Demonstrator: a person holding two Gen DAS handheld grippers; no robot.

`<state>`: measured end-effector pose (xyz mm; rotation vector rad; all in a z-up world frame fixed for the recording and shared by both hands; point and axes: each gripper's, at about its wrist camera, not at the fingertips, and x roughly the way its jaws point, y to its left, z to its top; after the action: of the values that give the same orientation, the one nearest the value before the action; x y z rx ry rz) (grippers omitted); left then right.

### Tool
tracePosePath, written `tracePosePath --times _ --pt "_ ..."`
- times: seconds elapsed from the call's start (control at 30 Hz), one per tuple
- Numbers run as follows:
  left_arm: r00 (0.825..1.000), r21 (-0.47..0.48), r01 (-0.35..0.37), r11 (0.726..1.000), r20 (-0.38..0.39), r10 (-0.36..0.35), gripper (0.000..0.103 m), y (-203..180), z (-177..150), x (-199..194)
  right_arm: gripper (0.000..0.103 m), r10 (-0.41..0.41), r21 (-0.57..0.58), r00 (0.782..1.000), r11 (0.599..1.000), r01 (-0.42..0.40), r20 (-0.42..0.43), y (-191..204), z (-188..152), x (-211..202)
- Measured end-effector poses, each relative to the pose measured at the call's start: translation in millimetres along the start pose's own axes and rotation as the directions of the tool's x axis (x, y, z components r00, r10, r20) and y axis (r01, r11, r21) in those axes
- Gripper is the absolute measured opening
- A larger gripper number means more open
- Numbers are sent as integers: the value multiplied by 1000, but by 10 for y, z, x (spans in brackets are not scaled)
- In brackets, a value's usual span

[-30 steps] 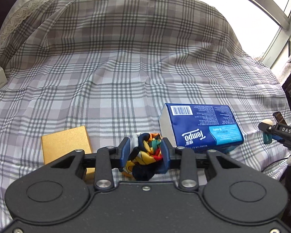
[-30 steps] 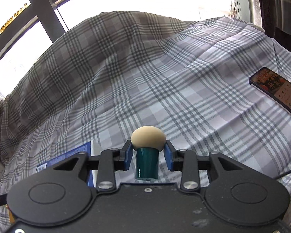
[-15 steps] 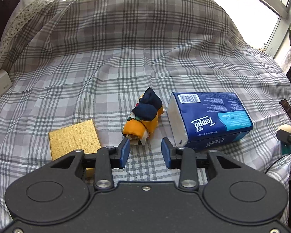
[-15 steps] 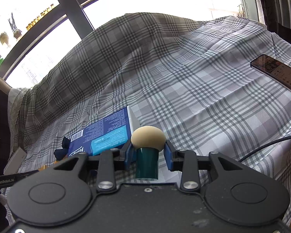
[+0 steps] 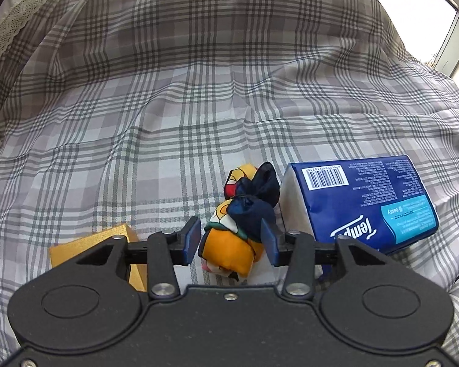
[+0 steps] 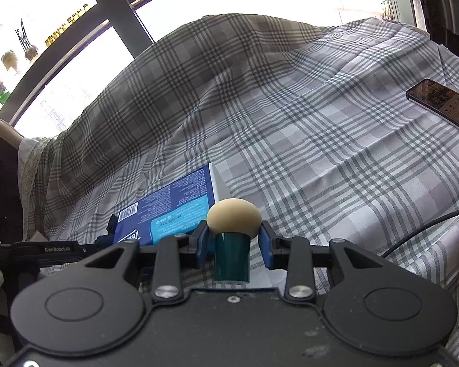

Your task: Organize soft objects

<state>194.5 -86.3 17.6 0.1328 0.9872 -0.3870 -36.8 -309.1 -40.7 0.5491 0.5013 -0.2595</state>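
Left gripper (image 5: 232, 240) low over plaid bedcover (image 5: 168, 107); jaws apart, have just been opening, w/ knotted cloth bundle (image 5: 240, 223) (orange, navy, white print) lying on the cover between the blue pads. Left pad (image 5: 192, 241) shows a thin gap to the fabric; right pad close against the navy part, contact can't be told. Bundle's knot end points away from cam. Blue tissue pack (image 5: 361, 202) just beside bundle on its right, barcode face up, "Tempo" print upside down to cam. Yellow sponge (image 5: 85, 249) left of bundle, partly hidden behind gripper frame. Right gripper (image 6: 233, 243) jaws closed on mushroom toy (image 6: 233, 232): beige cap on top, dark green stem hanging between blue pads, held upright above the cover. In right wrist view tissue pack (image 6: 171, 211) sits just behind-left of toy; phone (image 6: 443, 107), screen lit, far right on cover; black cable (image 6: 419, 235) runs across lower right. Window frame behind bed, v. bright.
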Motion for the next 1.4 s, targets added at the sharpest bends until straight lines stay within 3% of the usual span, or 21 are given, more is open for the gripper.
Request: tracePosePath --times 0.37,0.67,0.87,1.03,1.1,1.2,1.4 --pt "999 41 23 999 -41 -21 53 -70 278 350 33 36 19 999 999 -36 -7 -16 63 104" --pt "999 -89 19 996 -36 -22 54 147 525 616 33 39 21 999 999 -39 -11 -30 125 229" --pt "996 -192 48 980 -63 -61 59 342 628 805 33 50 18 999 999 -49 -16 5 151 335" --pt "996 -150 29 988 -80 -41 58 259 652 864 33 60 5 998 998 -60 -26 69 145 389" --pt "997 -145 24 989 -69 -34 50 243 655 861 33 65 -3 998 998 -65 -26 111 136 384" --pt "996 -171 45 984 -71 -58 46 280 650 827 33 76 -8 997 997 -76 -24 159 120 338" --pt "998 -183 43 982 -41 -52 45 307 580 536 33 95 -23 995 995 -95 -14 228 80 172"
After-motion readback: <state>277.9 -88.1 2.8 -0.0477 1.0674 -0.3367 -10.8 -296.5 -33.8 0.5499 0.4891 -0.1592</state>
